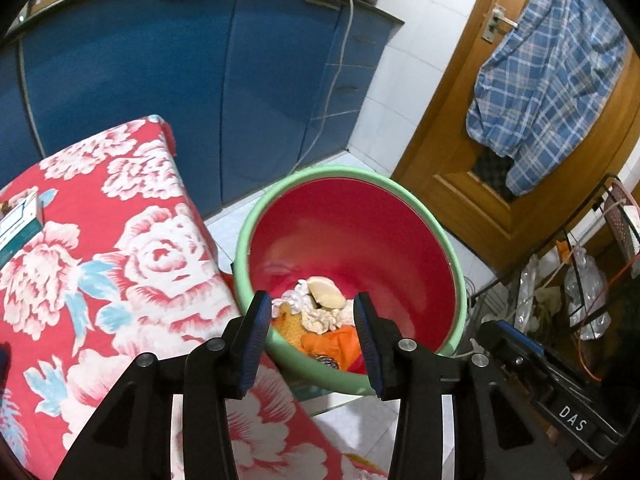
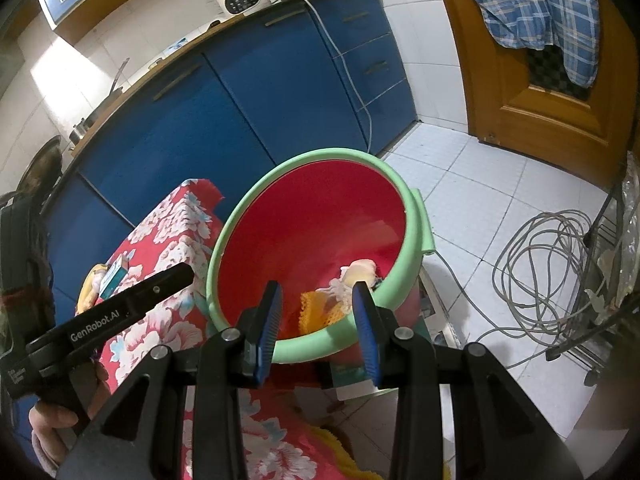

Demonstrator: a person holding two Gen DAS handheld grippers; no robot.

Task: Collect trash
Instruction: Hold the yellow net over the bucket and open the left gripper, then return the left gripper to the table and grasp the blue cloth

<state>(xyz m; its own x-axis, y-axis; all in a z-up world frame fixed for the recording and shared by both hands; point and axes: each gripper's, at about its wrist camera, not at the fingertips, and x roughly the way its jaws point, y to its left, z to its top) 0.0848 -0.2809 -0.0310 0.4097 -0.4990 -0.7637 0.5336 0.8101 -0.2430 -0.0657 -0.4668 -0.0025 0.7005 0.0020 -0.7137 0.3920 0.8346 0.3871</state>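
Note:
A red bucket with a green rim (image 1: 240, 248) stands beside the table's corner. In it lie crumpled white tissue (image 1: 316, 316), a beige shell-like piece (image 1: 326, 292) and orange scraps (image 1: 324, 340). My left gripper (image 1: 312, 320) hovers over the bucket's near side, open, with nothing between its blue pads. My right gripper (image 2: 318, 312) hangs above the bucket's near rim (image 2: 320, 340), open and empty; the rim only shows through the gap. On the floral tablecloth (image 1: 120, 260) lies a teal and white carton (image 2: 114, 276) next to a yellow scrap (image 2: 90, 288).
Blue cabinets (image 1: 160, 80) stand behind the table and bucket. A wooden door (image 1: 452, 140) with a plaid shirt hung on it is at the right. A grey cable coil (image 2: 540, 272) lies on the tiled floor, and a wire rack (image 1: 580, 280) stands right of the bucket.

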